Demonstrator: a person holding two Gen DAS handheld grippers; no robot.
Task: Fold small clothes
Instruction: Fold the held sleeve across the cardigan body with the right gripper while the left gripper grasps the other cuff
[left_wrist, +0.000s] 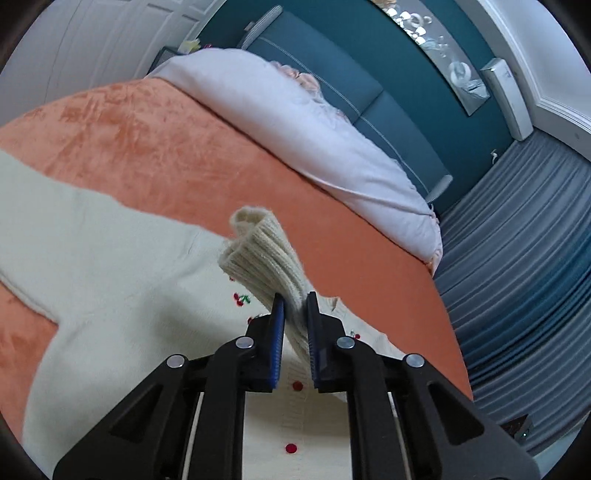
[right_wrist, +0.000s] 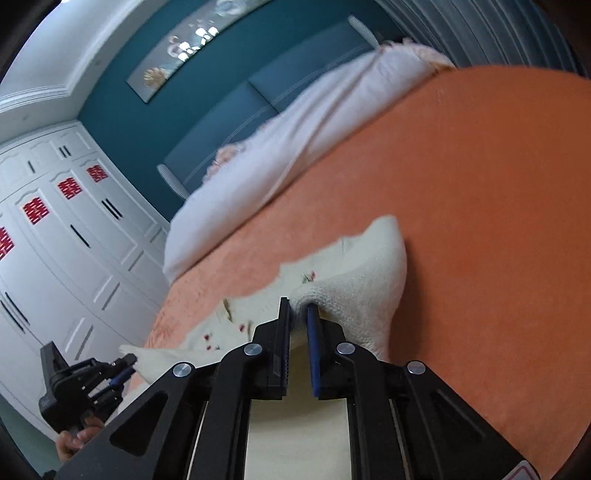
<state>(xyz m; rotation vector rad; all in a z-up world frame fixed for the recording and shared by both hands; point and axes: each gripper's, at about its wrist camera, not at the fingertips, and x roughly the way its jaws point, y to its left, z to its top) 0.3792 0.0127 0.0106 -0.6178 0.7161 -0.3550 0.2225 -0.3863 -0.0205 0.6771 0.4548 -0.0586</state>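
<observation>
A small cream knit cardigan (left_wrist: 110, 266) with red cherry motifs and red buttons lies spread on an orange bedspread (left_wrist: 166, 147). My left gripper (left_wrist: 294, 301) is shut on its ribbed cuff (left_wrist: 266, 254), lifted above the body of the garment. In the right wrist view, my right gripper (right_wrist: 298, 306) is shut on a bunched fold of the same cardigan (right_wrist: 362, 280), raised off the bedspread (right_wrist: 480, 221). The left gripper (right_wrist: 123, 369) also shows at the lower left of that view, holding a cream edge.
A pale lilac duvet (left_wrist: 295, 122) lies along the far side of the bed, against a teal headboard (left_wrist: 369, 96). Grey curtains (left_wrist: 524, 258) hang to the right. White wardrobe doors (right_wrist: 74, 251) with red decals stand beside the bed.
</observation>
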